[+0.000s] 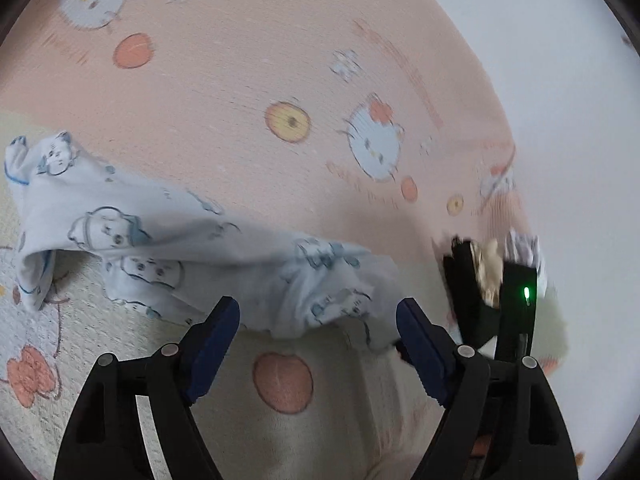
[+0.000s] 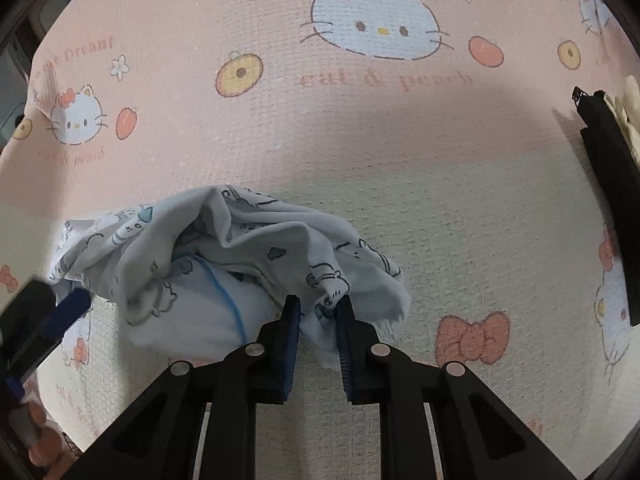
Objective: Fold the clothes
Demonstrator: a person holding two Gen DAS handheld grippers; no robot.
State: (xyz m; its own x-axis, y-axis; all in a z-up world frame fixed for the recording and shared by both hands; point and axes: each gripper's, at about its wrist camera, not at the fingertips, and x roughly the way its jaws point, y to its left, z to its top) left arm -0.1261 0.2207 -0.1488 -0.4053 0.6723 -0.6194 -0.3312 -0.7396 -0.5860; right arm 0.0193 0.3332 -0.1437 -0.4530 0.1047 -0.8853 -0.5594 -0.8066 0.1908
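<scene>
My left gripper [image 1: 318, 320] and right gripper [image 2: 318, 312] share one build: black angular linkage arms, round silver pivot pins, dark blue ribbed finger pads [image 2: 292, 332].

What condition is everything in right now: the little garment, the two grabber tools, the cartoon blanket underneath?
White printed garment: crumpled, not yet folded, one edge pinched.
Right gripper: jaws shut on a fold of the garment.
Left gripper: jaws open, holding nothing, the garment just beyond them.
Pink cartoon blanket: spread flat beneath the garment.
</scene>
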